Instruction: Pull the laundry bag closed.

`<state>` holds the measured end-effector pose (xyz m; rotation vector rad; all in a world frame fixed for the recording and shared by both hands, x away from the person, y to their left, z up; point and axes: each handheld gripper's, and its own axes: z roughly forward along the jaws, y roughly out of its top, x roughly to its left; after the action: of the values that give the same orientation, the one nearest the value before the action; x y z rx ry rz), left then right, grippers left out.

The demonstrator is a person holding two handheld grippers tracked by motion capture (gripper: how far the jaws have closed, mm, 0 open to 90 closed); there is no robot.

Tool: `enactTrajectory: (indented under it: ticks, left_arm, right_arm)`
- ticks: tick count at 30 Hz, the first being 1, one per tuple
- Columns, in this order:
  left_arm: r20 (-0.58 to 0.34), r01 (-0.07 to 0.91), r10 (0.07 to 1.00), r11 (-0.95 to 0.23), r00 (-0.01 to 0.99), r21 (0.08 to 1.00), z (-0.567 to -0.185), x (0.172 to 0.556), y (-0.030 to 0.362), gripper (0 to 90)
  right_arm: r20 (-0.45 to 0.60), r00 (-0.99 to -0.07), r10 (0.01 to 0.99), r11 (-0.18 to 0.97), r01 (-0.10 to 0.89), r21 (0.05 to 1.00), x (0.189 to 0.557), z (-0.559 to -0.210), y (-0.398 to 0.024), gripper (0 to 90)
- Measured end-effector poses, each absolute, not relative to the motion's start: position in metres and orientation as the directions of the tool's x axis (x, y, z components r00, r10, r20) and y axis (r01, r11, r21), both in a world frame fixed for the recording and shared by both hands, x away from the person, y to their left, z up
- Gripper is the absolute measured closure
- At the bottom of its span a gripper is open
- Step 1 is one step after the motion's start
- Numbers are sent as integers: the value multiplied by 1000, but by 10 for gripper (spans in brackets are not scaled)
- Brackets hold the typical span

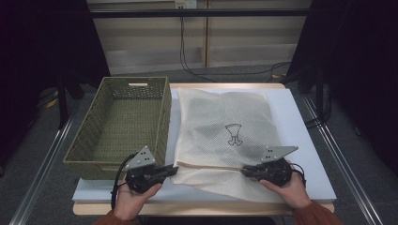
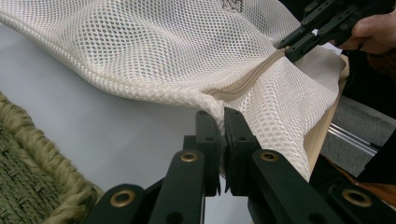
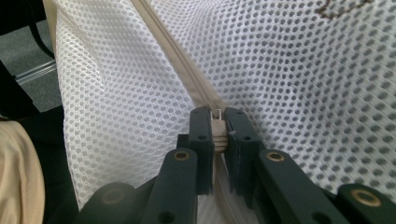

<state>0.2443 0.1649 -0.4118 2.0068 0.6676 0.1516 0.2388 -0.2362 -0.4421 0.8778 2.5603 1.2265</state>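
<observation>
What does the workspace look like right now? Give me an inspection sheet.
Surface: white board on a wooden table, bare at its right side.
Job's things: white mesh bag lies flat with dark contents showing through and a small drawing on it; its beige zipper runs along the near edge.
Clutter: green woven basket left of the bag, nothing seen inside.
Grippers: left tongs shut on the bag's corner at the zipper's end; right tongs shut on the zipper pull.
Cables: black cable loops from the left gripper; wall cables hang behind the table.
Surroundings: pale panels behind, grey floor, dark sides.
</observation>
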Motion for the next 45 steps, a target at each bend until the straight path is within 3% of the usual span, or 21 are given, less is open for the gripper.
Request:
enactTrajectory:
  ticks: [45]
  left_arm:
    - [-175,397,512,-364,841,843,-414,245,168,864]
  right_arm:
    - [94,-768,633,446,461,767,225,-441,-269,827]
